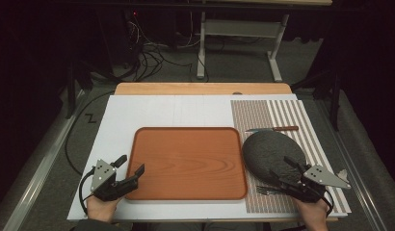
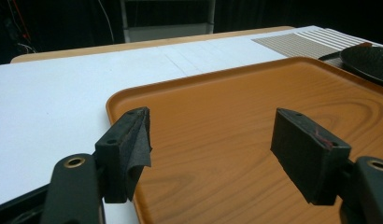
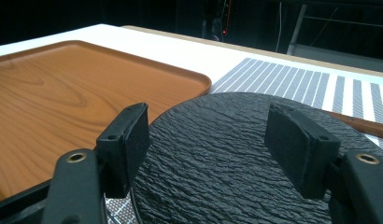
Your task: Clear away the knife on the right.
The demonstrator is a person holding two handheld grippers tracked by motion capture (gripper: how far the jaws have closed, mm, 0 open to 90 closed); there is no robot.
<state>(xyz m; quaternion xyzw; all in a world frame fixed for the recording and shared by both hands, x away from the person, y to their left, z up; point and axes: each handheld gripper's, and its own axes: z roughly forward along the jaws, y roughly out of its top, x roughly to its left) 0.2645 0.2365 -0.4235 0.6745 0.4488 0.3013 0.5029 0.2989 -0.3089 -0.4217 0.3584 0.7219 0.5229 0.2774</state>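
Note:
An orange-brown wooden tray (image 1: 186,163) lies in the middle of the white board. To its right a round dark slate plate (image 1: 270,153) rests on a striped placemat (image 1: 292,120). A knife (image 1: 275,129) with a wooden handle lies beyond the plate, and a fork (image 1: 269,190) lies at its near edge. My left gripper (image 1: 130,165) is open and empty at the tray's near left edge, one jaw over the tray (image 2: 255,93). My right gripper (image 1: 281,168) is open and empty over the plate's near rim, jaws either side of the slate surface (image 3: 227,154).
The white board (image 1: 123,115) sits on a wooden table (image 1: 200,88). Past the table's far edge are a metal stand (image 1: 205,43) and loose cables (image 1: 147,57) on the floor. The tray (image 3: 63,84) holds nothing.

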